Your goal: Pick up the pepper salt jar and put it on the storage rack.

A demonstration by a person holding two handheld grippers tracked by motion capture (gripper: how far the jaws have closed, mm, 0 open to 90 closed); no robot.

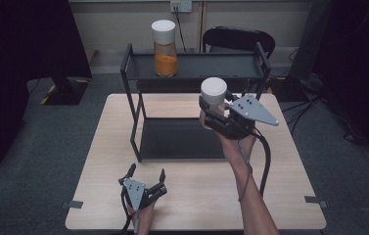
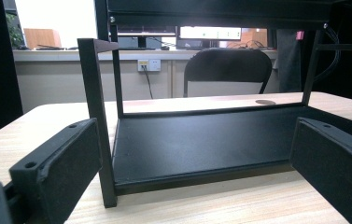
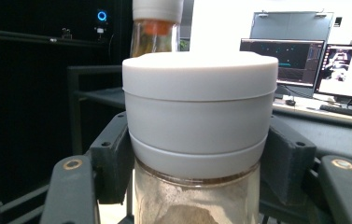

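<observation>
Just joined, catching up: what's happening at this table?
A person's right tool is shut on a white-lidded glass jar of pale powder, held in the air beside the black two-tier metal rack. A matching jar of orange powder stands on the top shelf. The left tool rests open on the wooden table.

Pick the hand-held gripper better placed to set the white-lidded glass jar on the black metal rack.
Right. The right hand-held gripper is already shut on the white-lidded glass jar, raised beside the black metal rack. The left hand-held gripper sits open and empty low on the wooden table.
</observation>
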